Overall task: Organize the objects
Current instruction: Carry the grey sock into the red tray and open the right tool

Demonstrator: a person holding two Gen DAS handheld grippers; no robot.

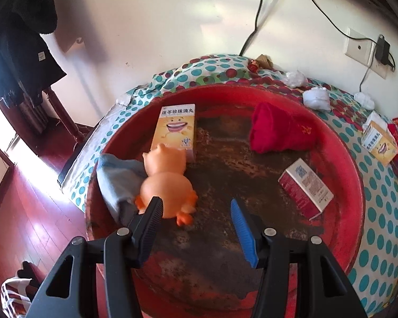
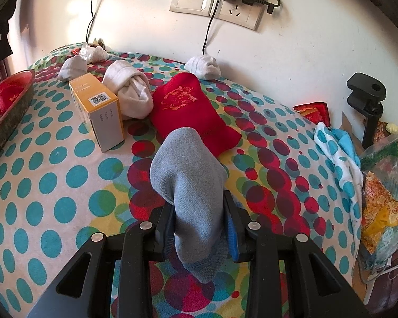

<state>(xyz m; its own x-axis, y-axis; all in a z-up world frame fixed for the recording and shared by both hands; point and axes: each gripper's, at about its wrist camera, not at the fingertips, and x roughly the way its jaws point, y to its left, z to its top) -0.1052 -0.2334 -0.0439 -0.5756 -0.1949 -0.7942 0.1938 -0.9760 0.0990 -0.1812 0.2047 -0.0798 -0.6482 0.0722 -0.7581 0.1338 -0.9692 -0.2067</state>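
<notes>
The left gripper (image 1: 196, 209) hangs over the red basin (image 1: 339, 164), its two fingers spread with nothing between them. The black finger tip sits just in front of the orange toy pig (image 1: 167, 177), which lies near the basin's left rim; whether it touches the toy cannot be told. A grey sock (image 1: 116, 177) drapes over that left rim beside the pig. A yellow box (image 1: 176, 129) lies toward the basin's far edge, touching the pig's head. A red cloth pouch (image 1: 278, 132) lies against the far right wall, and a red-and-white box (image 1: 305, 188) lies near the right rim. The basin stands on a bed with a spotted cover (image 1: 379, 212).

The right gripper (image 2: 199, 228) pinches a second grey sock (image 2: 191, 180); its fingers press on the sock's lower part and the toe end stands up above the spotted cover's middle. Beyond it, toward the wall edge of the bed, lies a red embroidered pouch (image 2: 191, 111). To its left stands another yellow box (image 2: 98, 108) with a rolled white sock (image 2: 130, 90) just beside it. More rolled white socks (image 2: 204, 66) lie along the wall edge. The basin's rim shows at the left edge of the right wrist view.
</notes>
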